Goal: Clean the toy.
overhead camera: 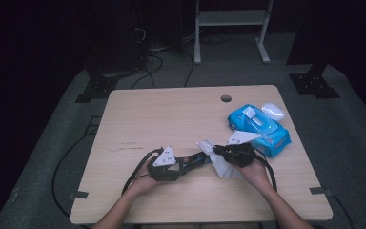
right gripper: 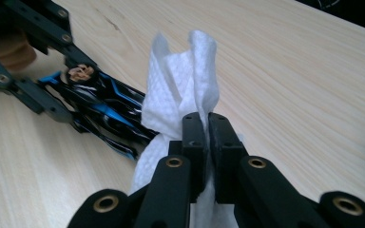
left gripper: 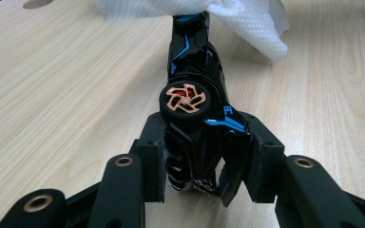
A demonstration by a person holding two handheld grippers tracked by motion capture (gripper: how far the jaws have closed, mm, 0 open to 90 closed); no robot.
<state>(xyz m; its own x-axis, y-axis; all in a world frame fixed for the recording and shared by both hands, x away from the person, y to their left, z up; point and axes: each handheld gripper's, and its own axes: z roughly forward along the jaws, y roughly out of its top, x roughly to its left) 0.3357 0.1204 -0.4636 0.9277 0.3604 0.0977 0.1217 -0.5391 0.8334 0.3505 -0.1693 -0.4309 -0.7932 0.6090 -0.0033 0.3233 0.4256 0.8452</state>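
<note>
- The left gripper (overhead camera: 187, 164), seen from above near the middle of the light wooden table (overhead camera: 152, 114), has its jaws closed on one end of a black toy car with blue stripes and copper-coloured wheels (left gripper: 195, 85).
- In the left gripper view, the two black jaws press on the car's sides; the car lies on its side, one wheel (left gripper: 186, 99) facing up, its body running away from the jaws toward the far end of that view.
- The far end of the car goes under a white, textured paper wipe (left gripper: 247, 19).
- The right gripper (right gripper: 207, 124) has its jaws nearly together, pinching a bunched fold of the wipe between the pads; the rest of the sheet stands up above the jaws and hangs below them.
- In the right gripper view, the wipe touches the car, which lies to its left with the left gripper's linkage beyond.
- From above, the car lies between the two grippers, near the table's near edge, the wipe just right of it.
- A blue soft pack of wipes with a white flap (overhead camera: 259, 125) lies at the right, just beyond the right hand (overhead camera: 255, 169).
- A white oval lid (overhead camera: 273, 110) rests beside the pack's far end.
</note>
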